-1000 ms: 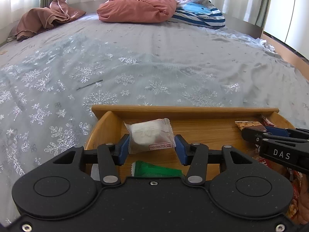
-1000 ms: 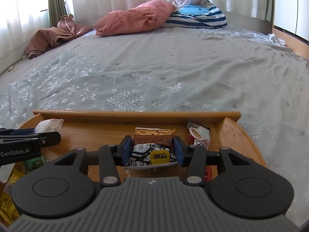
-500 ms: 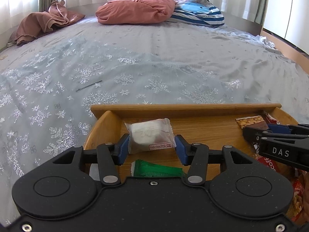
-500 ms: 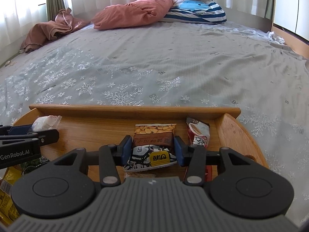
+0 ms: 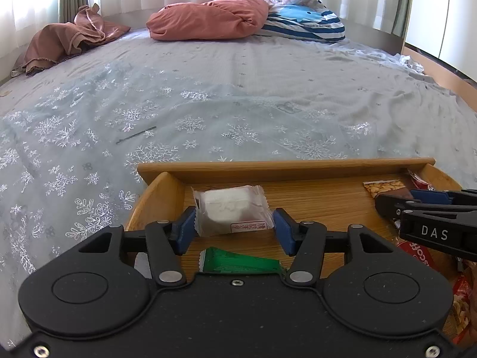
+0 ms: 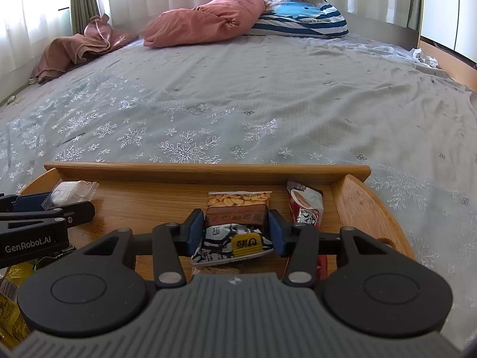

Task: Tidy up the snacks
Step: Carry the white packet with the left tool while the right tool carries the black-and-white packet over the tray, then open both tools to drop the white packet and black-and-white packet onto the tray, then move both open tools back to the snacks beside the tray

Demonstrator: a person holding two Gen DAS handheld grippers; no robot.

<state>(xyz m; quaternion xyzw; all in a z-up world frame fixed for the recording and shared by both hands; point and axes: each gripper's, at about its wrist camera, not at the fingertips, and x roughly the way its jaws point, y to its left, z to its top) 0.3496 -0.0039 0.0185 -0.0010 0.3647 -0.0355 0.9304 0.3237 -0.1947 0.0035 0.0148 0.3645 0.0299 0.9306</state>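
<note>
Left gripper (image 5: 234,226) and right gripper (image 6: 235,231): each closed on one packet above the wooden tray (image 5: 286,168).

The white packet (image 5: 231,210) is held between the left pads over the tray's left end; its long axis is laid left–right, label edge near. The peanut bar (image 6: 235,220) is held by the right gripper right of centre; its long axis is laid near–far, peanut end pointed at the far wall. A red sachet (image 6: 305,205) is seen just right of it.
</note>
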